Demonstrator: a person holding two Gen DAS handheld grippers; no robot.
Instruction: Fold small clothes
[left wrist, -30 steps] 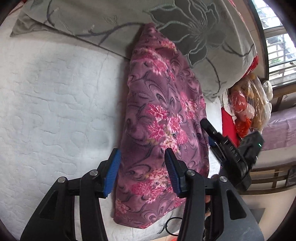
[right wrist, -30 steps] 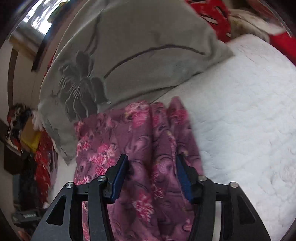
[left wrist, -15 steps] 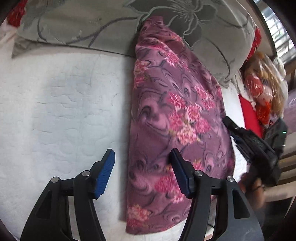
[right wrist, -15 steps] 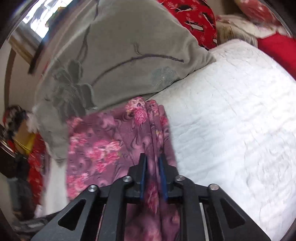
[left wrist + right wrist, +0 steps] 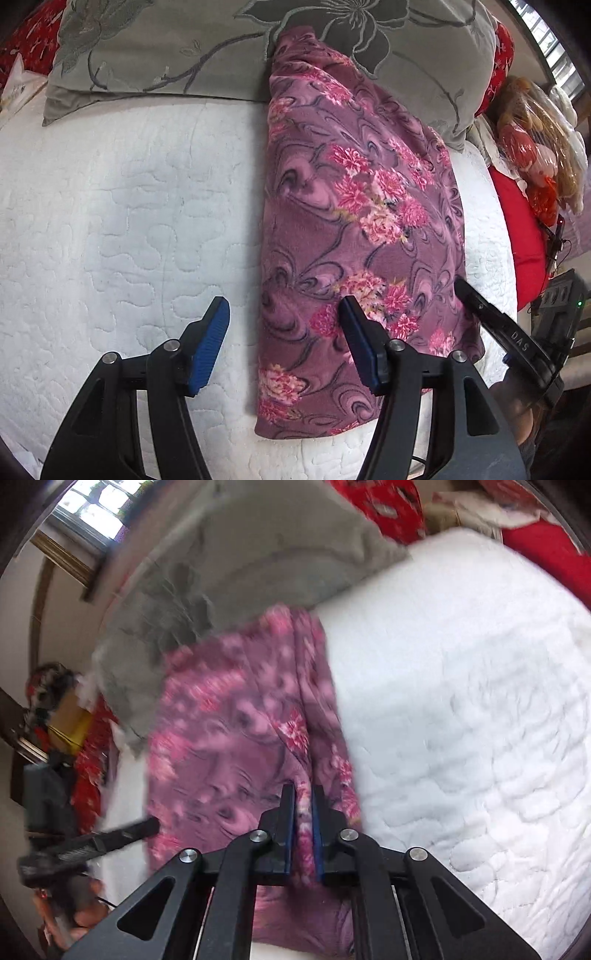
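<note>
- The quilt spreads ahead of both my grippers.
- The garment lies on it, straight ahead.
- My right gripper pinches a garment fold.
- My left gripper gapes, straddling the garment's near edge.

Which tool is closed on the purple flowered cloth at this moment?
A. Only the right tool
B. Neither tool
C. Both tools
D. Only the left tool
A: the right tool pinches a fold of the purple flowered cloth between its blue pads, while the left tool stands wide open, holding nothing.
</note>
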